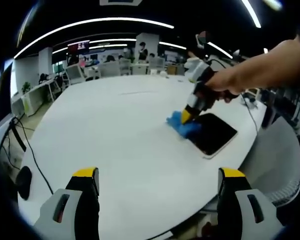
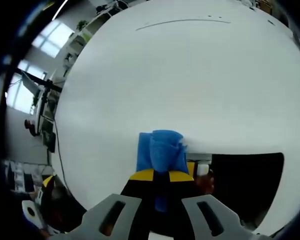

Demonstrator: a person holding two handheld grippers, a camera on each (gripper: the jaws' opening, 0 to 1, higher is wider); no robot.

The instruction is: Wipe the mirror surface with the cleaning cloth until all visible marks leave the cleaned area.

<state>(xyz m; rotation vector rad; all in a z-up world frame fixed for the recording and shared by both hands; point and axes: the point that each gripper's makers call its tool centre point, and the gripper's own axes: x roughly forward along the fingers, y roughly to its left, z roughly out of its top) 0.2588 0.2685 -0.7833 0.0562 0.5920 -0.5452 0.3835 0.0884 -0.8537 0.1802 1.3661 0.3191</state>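
Left gripper (image 1: 159,180) fingers parted, grasping nothing, low centre over bare white worktop (image 1: 115,130). Right gripper (image 2: 161,176) fingers clenched on crumpled blue cleaning cloth (image 2: 160,150), pressed at left edge of dark rectangular mirror (image 2: 245,185), right of frame near worktop's rounded edge.

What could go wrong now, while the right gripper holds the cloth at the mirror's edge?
1. The cloth sits mostly on the table, at the mirror's edge, so a stroke may miss the glass.
2. The mirror lies near the table's rim; a hard push from the right gripper might slide it off.
3. The left gripper is open and away, so nothing steadies the mirror.
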